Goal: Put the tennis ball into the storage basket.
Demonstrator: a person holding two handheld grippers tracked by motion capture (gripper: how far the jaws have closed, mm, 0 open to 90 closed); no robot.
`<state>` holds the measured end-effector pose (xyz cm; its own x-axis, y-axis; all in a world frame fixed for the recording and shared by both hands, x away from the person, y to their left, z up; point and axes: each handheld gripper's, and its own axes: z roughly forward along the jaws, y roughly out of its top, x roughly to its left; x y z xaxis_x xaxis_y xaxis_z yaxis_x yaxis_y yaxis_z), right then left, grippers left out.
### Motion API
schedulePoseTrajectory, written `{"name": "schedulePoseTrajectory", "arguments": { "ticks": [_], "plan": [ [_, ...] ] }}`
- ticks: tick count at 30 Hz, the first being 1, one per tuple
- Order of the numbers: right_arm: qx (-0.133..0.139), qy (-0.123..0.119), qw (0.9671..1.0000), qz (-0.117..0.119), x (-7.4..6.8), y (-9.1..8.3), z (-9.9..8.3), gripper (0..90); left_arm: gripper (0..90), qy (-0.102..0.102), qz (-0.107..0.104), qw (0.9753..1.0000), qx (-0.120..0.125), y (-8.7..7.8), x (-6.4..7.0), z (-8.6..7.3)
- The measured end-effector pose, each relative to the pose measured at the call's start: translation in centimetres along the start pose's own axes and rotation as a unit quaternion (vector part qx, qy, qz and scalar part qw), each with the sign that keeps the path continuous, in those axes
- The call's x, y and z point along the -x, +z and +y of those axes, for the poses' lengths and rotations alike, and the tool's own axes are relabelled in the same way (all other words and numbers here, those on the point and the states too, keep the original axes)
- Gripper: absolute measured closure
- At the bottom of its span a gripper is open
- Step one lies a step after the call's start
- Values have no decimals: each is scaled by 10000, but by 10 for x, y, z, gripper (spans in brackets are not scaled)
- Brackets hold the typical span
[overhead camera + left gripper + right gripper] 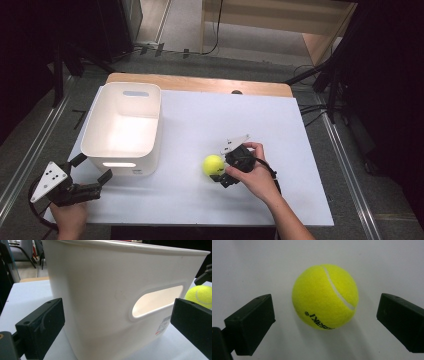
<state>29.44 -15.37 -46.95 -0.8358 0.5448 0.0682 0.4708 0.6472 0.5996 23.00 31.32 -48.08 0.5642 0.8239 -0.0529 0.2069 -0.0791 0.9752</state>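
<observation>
A yellow tennis ball (213,164) lies on the white table top (210,120), right of centre. My right gripper (220,167) is open and comes at it from the right. In the right gripper view the ball (325,296) sits between the two black jaws, with a gap on each side, so the right gripper (325,323) does not touch it. My left gripper (92,169) is open at the table's front left corner, just before the white plastic bin (122,125). In the left gripper view the left gripper (117,325) faces the bin's wall (100,297) and handle slot; the ball (200,296) peeks past it.
The bin is open-topped and looks empty, taking up the table's left side. A wooden strip (200,84) runs along the table's far edge. Metal rails (345,160) flank the table on the floor; dark stands and cables (315,107) stand beyond the far corners.
</observation>
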Motion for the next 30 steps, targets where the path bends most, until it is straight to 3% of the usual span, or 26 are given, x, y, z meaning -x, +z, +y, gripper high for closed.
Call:
{"name": "schedulePoseTrajectory", "arguments": {
  "ticks": [13, 17, 30],
  "plan": [
    [-211, -30, 9997, 110, -2, 12, 5, 7, 0, 2, 4, 10000, -1, 0, 0, 0],
    [-213, -38, 9997, 79, -2, 14, 5, 62, 0, 5, 1, 10000, -4, 0, 0, 0],
    [-319, -41, 9995, -26, -3, 24, 8, 63, 0, 0, -9, 10000, 3, 0, 0, 0]
  ]
}}
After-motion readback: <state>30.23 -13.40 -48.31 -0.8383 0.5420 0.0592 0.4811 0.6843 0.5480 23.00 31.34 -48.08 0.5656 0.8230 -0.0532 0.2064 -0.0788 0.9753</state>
